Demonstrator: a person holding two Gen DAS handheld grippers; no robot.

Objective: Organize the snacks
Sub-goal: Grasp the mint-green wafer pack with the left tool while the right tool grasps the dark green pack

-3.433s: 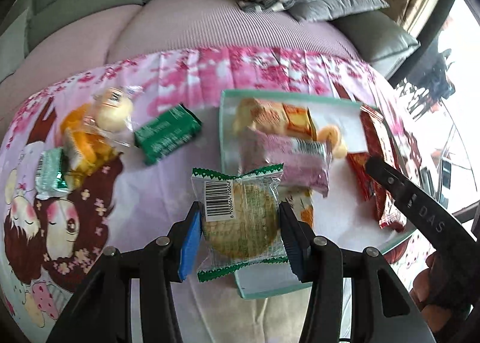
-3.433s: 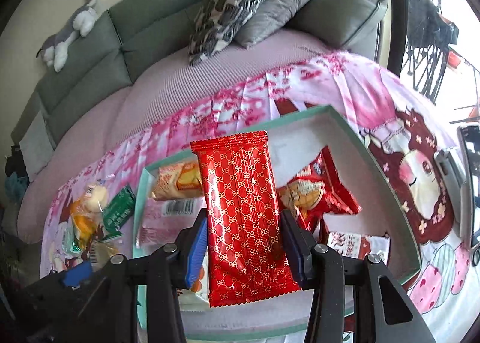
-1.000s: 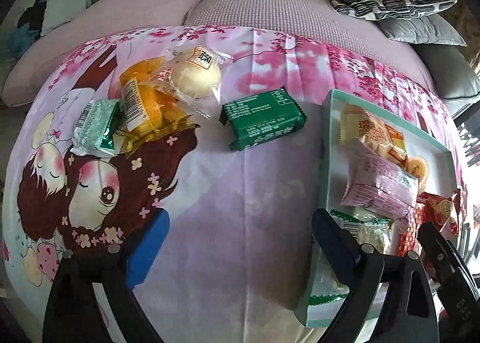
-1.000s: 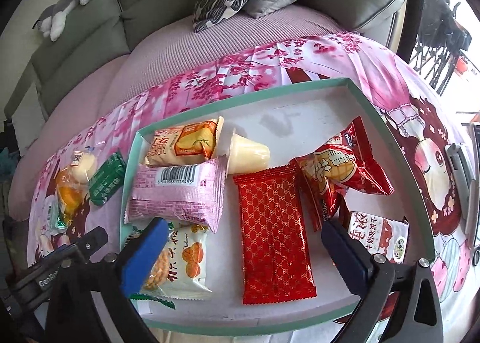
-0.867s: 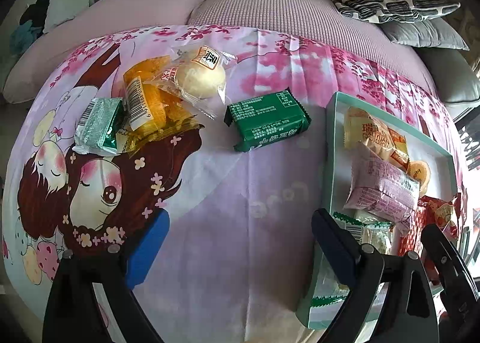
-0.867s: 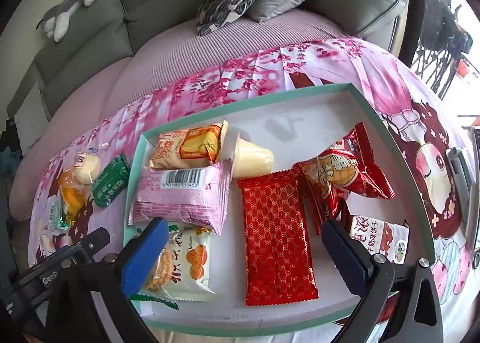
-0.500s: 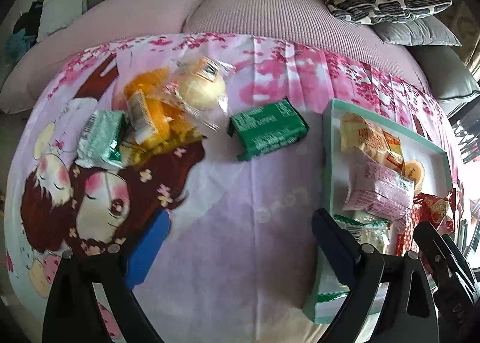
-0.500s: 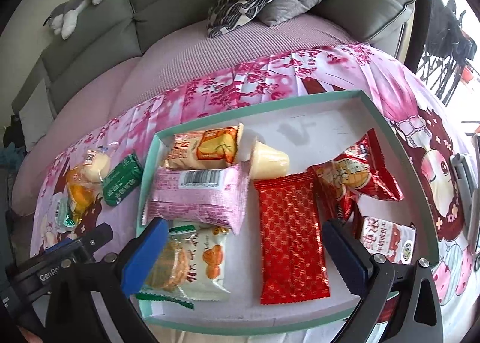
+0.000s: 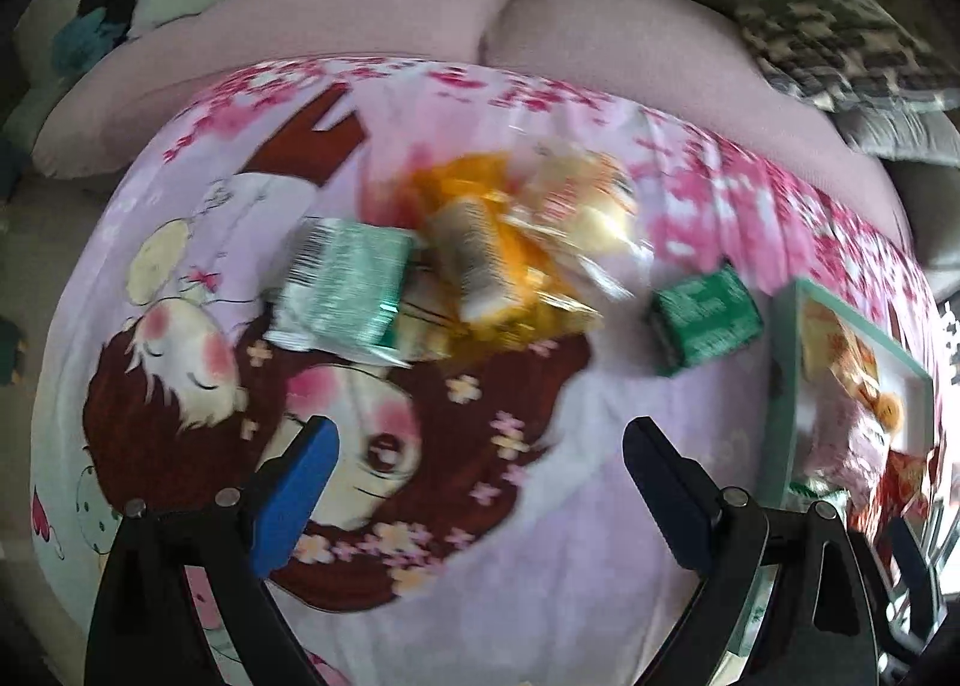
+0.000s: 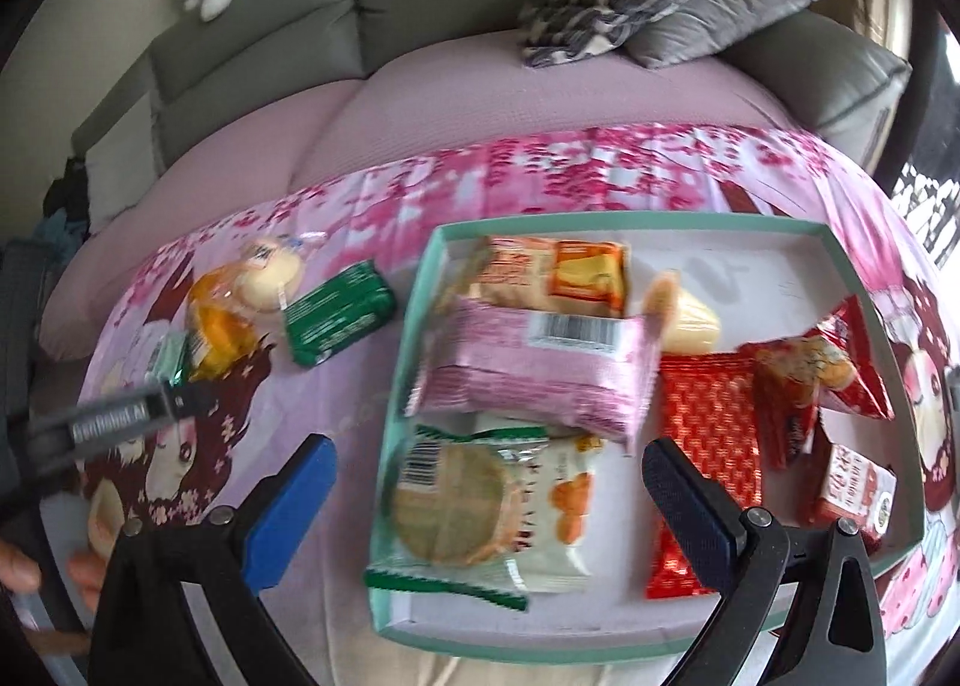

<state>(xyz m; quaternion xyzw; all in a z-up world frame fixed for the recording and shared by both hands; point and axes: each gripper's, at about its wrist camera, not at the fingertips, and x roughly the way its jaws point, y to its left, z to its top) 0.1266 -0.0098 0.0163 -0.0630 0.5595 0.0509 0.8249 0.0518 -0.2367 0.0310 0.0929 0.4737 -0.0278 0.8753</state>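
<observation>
Currently, left to right: silver-green packet [image 9: 342, 284], orange packet [image 9: 480, 260] and clear-wrapped bun [image 9: 585, 206] lie bunched on the pink cartoon cloth [image 9: 420, 596]; dark green bar [image 9: 705, 320] sits apart, just left of the tray [image 10: 414, 290]. Left gripper [image 9: 474, 482] is spread wide and empty above the cloth. Right gripper [image 10: 489, 500] is likewise released, above the round cracker pack [image 10: 447, 500] in the tray. Pink packet [image 10: 534, 368] and red packet [image 10: 711, 434] also lie in the tray.
</observation>
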